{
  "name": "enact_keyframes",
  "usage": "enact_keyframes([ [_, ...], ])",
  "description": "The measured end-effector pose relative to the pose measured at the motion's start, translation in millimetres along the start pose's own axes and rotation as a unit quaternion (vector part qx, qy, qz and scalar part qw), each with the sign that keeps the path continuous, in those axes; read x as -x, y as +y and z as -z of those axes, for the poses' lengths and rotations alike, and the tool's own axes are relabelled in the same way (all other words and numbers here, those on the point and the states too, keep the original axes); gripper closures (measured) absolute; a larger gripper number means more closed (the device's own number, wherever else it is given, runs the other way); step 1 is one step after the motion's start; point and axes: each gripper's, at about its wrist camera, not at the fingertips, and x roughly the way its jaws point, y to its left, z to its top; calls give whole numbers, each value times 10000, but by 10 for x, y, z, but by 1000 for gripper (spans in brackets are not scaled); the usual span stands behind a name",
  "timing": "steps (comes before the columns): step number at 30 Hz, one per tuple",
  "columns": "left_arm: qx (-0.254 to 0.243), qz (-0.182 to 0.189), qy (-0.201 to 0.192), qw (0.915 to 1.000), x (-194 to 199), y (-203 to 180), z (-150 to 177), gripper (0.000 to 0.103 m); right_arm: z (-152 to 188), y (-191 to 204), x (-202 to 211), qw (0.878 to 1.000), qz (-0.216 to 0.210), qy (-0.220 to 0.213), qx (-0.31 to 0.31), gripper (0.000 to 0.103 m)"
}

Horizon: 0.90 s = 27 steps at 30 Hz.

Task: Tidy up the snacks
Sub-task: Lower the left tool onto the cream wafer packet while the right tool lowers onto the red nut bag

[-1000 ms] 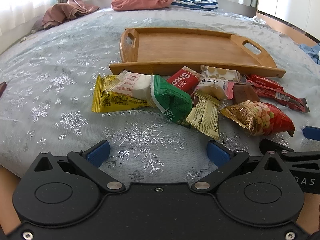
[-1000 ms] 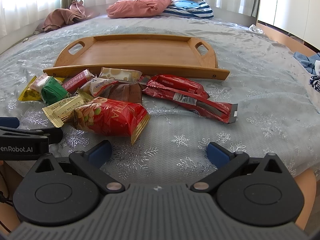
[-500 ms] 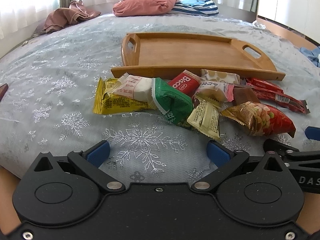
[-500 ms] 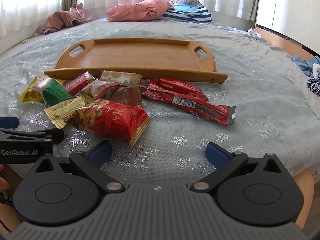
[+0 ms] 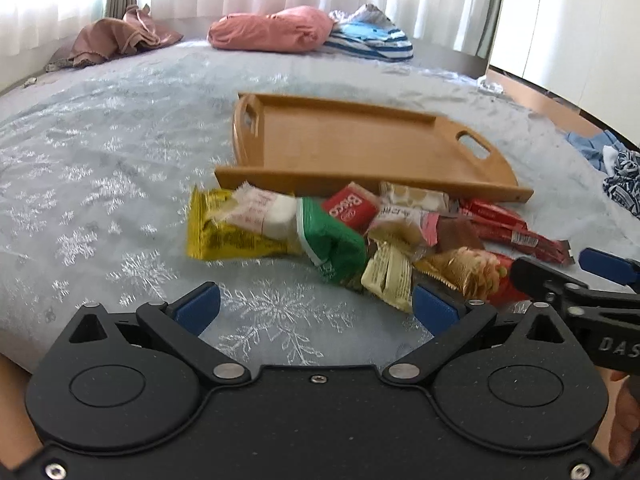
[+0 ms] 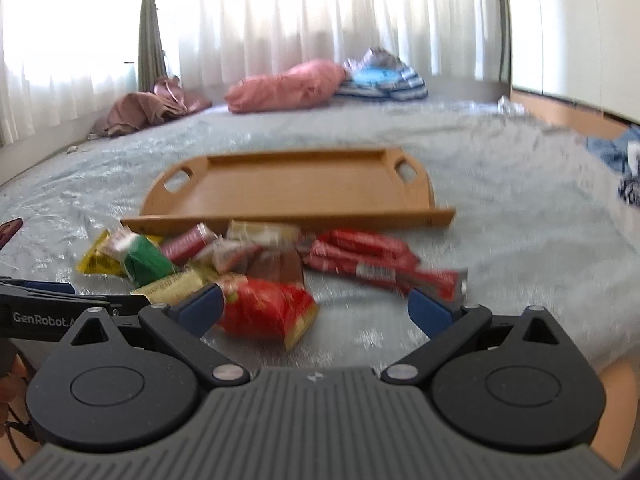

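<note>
Holding: nothing in either gripper
Left gripper (image 5: 316,307): fingers wide apart, low over the bed cover (image 5: 100,168)
Right gripper (image 6: 314,306): fingers wide apart, just above the red bag (image 6: 266,312)
Snacks (image 5: 340,236): piled on the cover, beside the tray's near edge
Wooden tray (image 5: 360,148): bare, behind the pile

Sunlit white curtains (image 6: 320,20) behind a snowflake-patterned bedspread (image 5: 100,152)
</note>
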Motion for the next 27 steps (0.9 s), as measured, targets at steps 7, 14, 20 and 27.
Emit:
enact_keyframes([
  [7,53,-160,-2,9999,55,129,-18,16,-10,210,-140,9997,-249,27,65,3],
  [14,284,-18,-22,9996,117,269,-62,18,-31,272,-284,9986,-409,243,-222,12],
  [20,261,121,-11,9996,123,214,-91,18,-11,247,-344,9970,-424,496,-409,27],
  [27,63,453,72,9989,100,36,-97,40,5,83,-207,9957,-425,498,-658,32],
])
